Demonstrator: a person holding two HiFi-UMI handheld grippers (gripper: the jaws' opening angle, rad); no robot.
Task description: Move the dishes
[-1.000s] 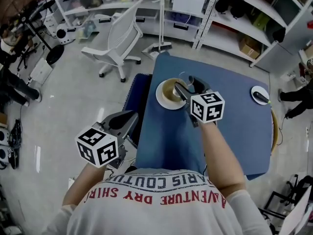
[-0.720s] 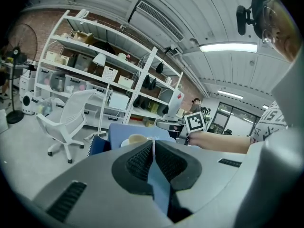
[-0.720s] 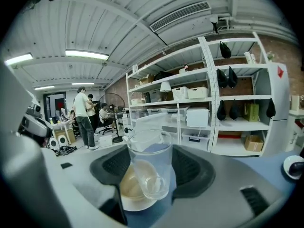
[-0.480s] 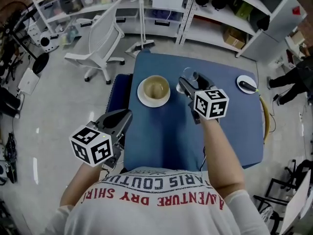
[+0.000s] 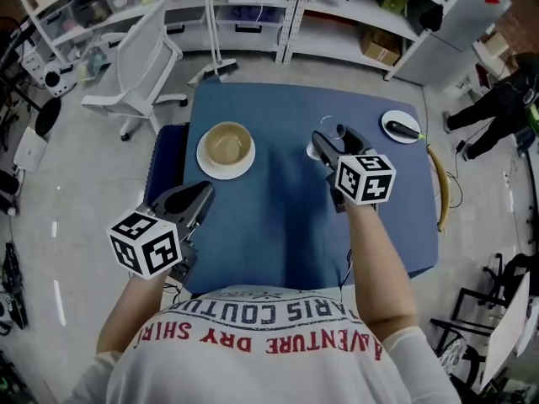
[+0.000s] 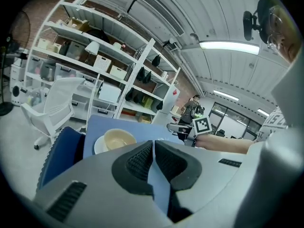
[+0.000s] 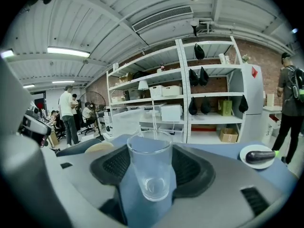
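A clear drinking glass (image 7: 150, 167) stands upright between the pads of my right gripper (image 7: 150, 161), which is shut on it. In the head view that gripper (image 5: 327, 144) hovers over the blue table (image 5: 278, 217), right of centre, with the glass (image 5: 320, 131) at its tips. A tan bowl (image 5: 226, 144) sits on a white plate (image 5: 205, 165) at the table's left. My left gripper (image 5: 200, 195) is shut and empty, near the table's front left edge, short of the bowl (image 6: 118, 138). Its jaws (image 6: 153, 148) point toward the bowl.
A small white plate with a dark eggplant-like thing (image 5: 401, 127) lies at the table's far right corner. A blue seat (image 5: 167, 162) abuts the table's left side. A white chair (image 5: 139, 66) and shelving (image 5: 354, 7) stand beyond. A person (image 5: 493, 108) stands at the right.
My right gripper has carried the glass from over the bowl to the right, away from it. The left gripper has drifted toward the table's front left edge.
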